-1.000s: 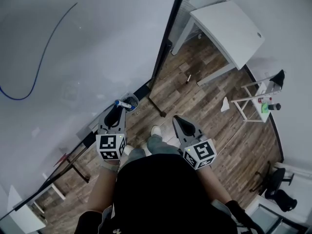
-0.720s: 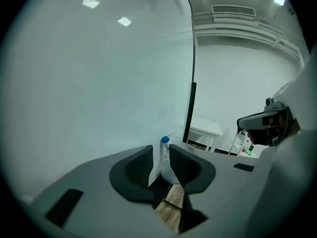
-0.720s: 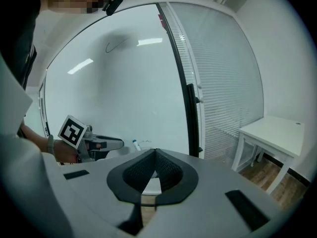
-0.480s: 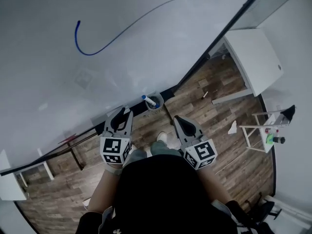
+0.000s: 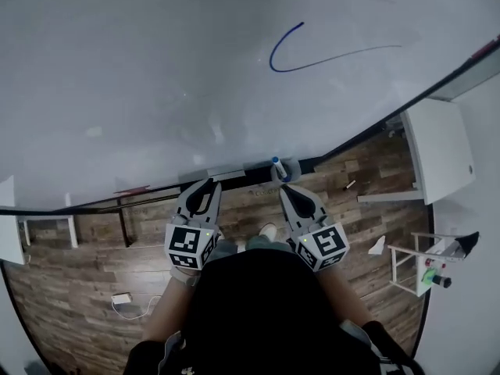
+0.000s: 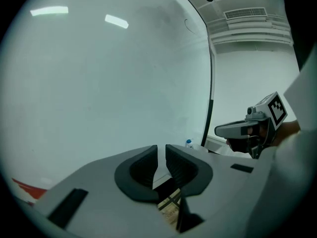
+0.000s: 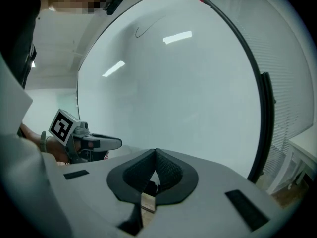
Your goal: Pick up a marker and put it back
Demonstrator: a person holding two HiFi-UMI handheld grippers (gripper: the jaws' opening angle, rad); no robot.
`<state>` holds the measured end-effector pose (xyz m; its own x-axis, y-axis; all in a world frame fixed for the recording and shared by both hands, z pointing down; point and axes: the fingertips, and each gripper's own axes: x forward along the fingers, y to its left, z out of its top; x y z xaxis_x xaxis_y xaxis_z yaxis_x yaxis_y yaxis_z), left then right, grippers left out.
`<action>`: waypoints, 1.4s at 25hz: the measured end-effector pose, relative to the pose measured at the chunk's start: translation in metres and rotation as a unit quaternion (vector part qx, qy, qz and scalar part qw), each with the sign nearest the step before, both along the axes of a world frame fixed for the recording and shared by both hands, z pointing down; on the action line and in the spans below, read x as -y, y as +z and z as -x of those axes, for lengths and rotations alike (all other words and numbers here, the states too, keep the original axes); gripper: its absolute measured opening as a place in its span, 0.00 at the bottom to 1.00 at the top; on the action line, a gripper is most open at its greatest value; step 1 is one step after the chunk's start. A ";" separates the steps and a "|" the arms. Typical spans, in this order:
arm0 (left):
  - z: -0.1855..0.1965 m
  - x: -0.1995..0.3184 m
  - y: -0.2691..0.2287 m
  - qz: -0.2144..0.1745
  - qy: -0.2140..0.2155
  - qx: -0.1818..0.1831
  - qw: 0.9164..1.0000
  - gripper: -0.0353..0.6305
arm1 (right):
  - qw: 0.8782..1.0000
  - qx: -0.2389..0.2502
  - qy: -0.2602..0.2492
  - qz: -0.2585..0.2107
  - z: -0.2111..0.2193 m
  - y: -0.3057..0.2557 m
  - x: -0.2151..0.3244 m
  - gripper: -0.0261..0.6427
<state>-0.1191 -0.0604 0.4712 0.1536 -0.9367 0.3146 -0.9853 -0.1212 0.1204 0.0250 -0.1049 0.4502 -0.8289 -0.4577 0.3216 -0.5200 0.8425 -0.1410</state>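
Currently the right gripper (image 5: 286, 188) holds nothing, its jaws pressed together at the tips. It hovers just on the person's side of the cup (image 5: 291, 172). The left gripper (image 5: 206, 184) is also empty, its jaws parted by only a narrow slit, and sits off to the cup's left, level with its partner. The marker (image 5: 276, 163) stands in the cup, blue cap up and leaning toward the cup's left. The cup itself hangs on the ledge along the bottom edge of the whiteboard (image 5: 156, 69). Judged step: the approach before the pick, with nothing gripped yet. The right gripper is the nearer one and looks the likelier to take it. The next move calls for spreading those jaws, easing forward to straddle the capped end, closing, and lifting clear of the cup's rim before lowering it back in. Around the cup: a blue line (image 5: 312, 59) is drawn on the board above it, and a red thing (image 5: 131, 189) lies on the ledge well to its left. A white table (image 5: 441, 143) stands to its right, and a small stick (image 5: 350, 184) lies on the floor (image 5: 78, 264) just right of it (possibly another pen, too small to tell). A wire rack (image 5: 426, 260) stands further right, on the person's side. Nothing lies between the gripper and the cup. The board close behind the cup leaves little room to overshoot.
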 end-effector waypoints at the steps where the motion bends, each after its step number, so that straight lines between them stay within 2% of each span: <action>1: 0.006 -0.005 0.000 0.000 -0.008 0.000 1.000 0.15 | 1.000 0.001 -0.011 -0.001 0.008 -0.001 -0.002 0.08; 8: 0.043 -0.036 -0.004 -0.001 -0.058 -0.003 0.998 0.12 | 0.998 0.006 -0.069 -0.005 0.056 -0.004 -0.015 0.08; 13: 0.054 -0.048 -0.007 -0.004 -0.071 -0.004 0.997 0.10 | 0.995 0.007 -0.095 -0.007 0.074 -0.006 -0.022 0.08; 20: 0.054 -0.055 -0.014 -0.012 -0.052 -0.008 0.999 0.08 | 0.994 0.007 -0.110 -0.011 0.084 -0.009 -0.026 0.08; 35: 0.046 -0.050 -0.021 -0.019 -0.019 -0.016 1.000 0.08 | 0.994 -0.007 -0.102 -0.024 0.077 -0.013 -0.031 0.08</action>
<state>-0.1651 -0.0103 0.4507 0.1264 -0.9532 0.2748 -0.9852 -0.0882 0.1471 -0.0516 -0.0736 0.4374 -0.9016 -0.2953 0.3161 -0.3386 0.9366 -0.0908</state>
